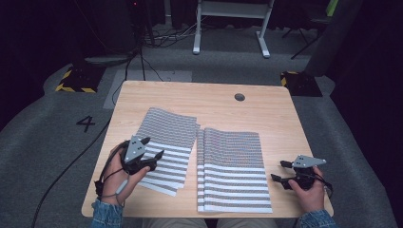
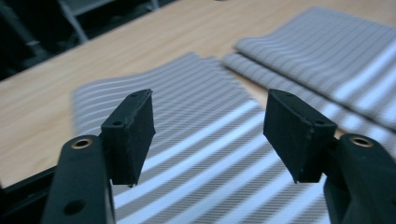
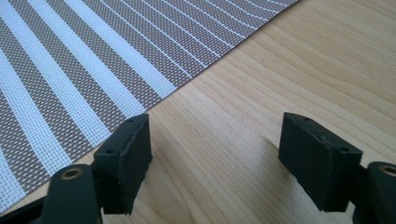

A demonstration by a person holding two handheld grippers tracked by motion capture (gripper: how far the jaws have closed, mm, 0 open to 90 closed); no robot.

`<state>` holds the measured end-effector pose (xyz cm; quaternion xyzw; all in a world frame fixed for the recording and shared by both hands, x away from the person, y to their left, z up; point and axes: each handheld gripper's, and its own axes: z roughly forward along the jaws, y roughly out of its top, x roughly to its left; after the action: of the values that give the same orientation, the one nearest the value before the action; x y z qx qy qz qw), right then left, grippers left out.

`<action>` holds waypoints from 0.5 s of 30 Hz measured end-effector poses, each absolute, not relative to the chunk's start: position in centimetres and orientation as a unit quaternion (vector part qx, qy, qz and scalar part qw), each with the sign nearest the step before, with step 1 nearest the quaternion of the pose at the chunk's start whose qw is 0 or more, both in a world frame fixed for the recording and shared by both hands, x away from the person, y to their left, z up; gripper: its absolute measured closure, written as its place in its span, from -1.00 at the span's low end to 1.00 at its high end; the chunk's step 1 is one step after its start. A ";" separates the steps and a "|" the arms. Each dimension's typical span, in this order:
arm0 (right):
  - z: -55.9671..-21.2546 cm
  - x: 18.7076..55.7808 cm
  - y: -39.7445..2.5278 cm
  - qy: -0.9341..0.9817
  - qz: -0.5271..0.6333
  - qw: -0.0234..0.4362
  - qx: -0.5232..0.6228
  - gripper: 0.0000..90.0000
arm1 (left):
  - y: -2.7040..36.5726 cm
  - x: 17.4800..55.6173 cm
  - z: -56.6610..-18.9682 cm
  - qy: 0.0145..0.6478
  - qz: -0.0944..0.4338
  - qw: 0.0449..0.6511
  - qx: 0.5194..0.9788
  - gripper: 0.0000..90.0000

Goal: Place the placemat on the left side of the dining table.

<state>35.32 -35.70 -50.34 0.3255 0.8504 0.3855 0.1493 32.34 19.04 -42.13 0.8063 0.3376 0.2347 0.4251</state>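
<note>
Two stacks of woven placemats with brown and white stripes lie on the wooden table (image 1: 209, 97). The left stack (image 1: 166, 137) is turned at a slight angle, and the right stack (image 1: 232, 166) lies straight near the front edge. My left gripper (image 1: 156, 160) hovers open over the near left part of the left stack (image 2: 196, 116), nothing between its jaws; the right stack (image 2: 327, 56) lies beyond. My right gripper (image 1: 280, 171) stands open over bare wood (image 3: 280, 70), just right of the right stack's edge (image 3: 70, 70), without touching it.
A round cable hole (image 1: 239, 97) sits in the far part of the tabletop. Behind the table stand a white desk frame (image 1: 233, 23) and black-and-yellow blocks (image 1: 76, 80) on the grey floor. Cables run along the floor at the left.
</note>
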 end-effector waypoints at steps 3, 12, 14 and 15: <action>-50.3 35.3 -35.7 0.850 0.385 0.149 0.328 -0.44 | 17.5 31.9 -42.4 0.324 0.208 0.419 0.822 -0.32; -50.4 35.4 -35.6 0.850 0.386 0.148 0.327 -0.45 | 13.7 31.7 -45.1 0.302 0.149 0.376 0.864 -0.38; -50.4 35.4 -35.6 0.850 0.386 0.148 0.327 -0.44 | 13.1 31.8 -45.9 0.301 0.141 0.360 0.872 -0.40; -50.4 35.4 -35.6 0.850 0.386 0.148 0.327 -0.45 | 12.9 31.9 -46.3 0.302 0.134 0.350 0.877 -0.41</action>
<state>35.37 -35.62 -50.35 0.3272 0.8496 0.3863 0.1480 31.86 12.91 -46.25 0.8766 0.3022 0.1338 0.3498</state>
